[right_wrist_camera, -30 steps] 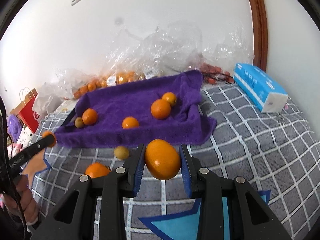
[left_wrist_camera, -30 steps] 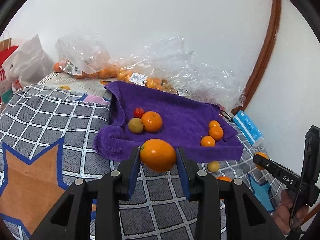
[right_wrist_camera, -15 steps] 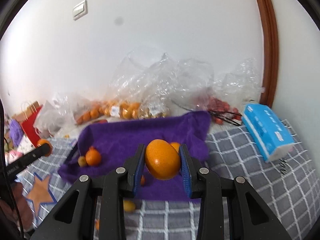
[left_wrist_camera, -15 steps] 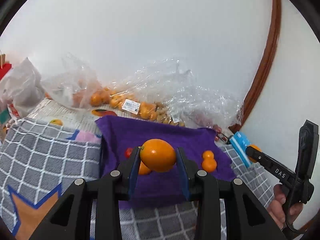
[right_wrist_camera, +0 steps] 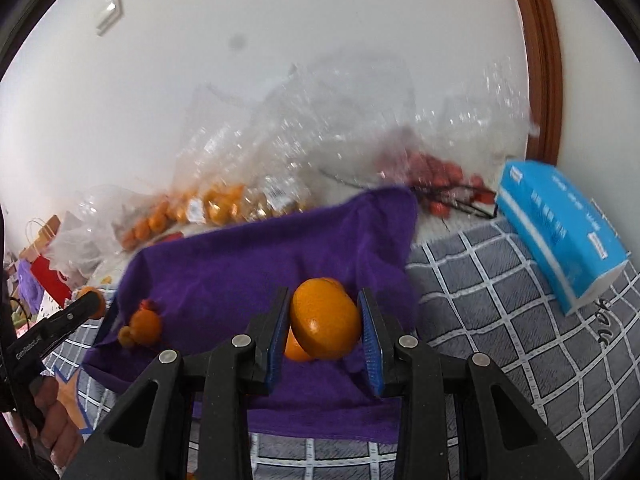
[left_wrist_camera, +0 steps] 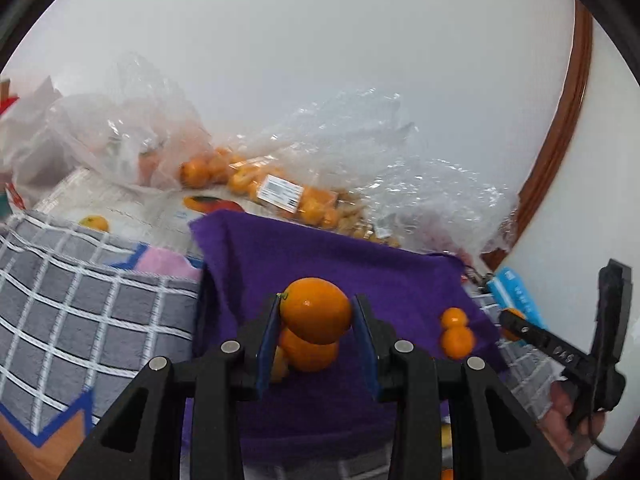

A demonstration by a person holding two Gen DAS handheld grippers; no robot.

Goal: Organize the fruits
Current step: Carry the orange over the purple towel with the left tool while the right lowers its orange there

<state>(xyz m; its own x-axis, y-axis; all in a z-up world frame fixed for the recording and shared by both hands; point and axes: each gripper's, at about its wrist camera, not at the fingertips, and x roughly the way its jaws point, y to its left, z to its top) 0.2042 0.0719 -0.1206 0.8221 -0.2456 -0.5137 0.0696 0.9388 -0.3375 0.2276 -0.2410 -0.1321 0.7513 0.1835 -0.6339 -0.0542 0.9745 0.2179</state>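
My left gripper [left_wrist_camera: 316, 316] is shut on an orange [left_wrist_camera: 315, 309] and holds it above the purple towel [left_wrist_camera: 320, 264]. Another orange [left_wrist_camera: 310, 356] lies on the towel right below it, and two small oranges [left_wrist_camera: 456, 334] lie to the right. My right gripper [right_wrist_camera: 324, 326] is shut on an orange [right_wrist_camera: 325, 324] over the towel [right_wrist_camera: 240, 264], with another orange [right_wrist_camera: 294, 350] partly hidden behind it. An orange [right_wrist_camera: 146, 326] and a small fruit [right_wrist_camera: 126, 336] lie at the towel's left end.
Clear plastic bags of oranges [left_wrist_camera: 256, 184] and red fruit [right_wrist_camera: 436, 184] line the wall behind the towel. A blue tissue box [right_wrist_camera: 560, 228] lies at the right on the grey checked cloth [right_wrist_camera: 500, 320]. A red paper bag [right_wrist_camera: 48, 280] stands far left.
Both grippers have moved forward from the checked cloth to over the purple towel, each still holding its orange. The towel's fruit now sits close beneath the jaws.
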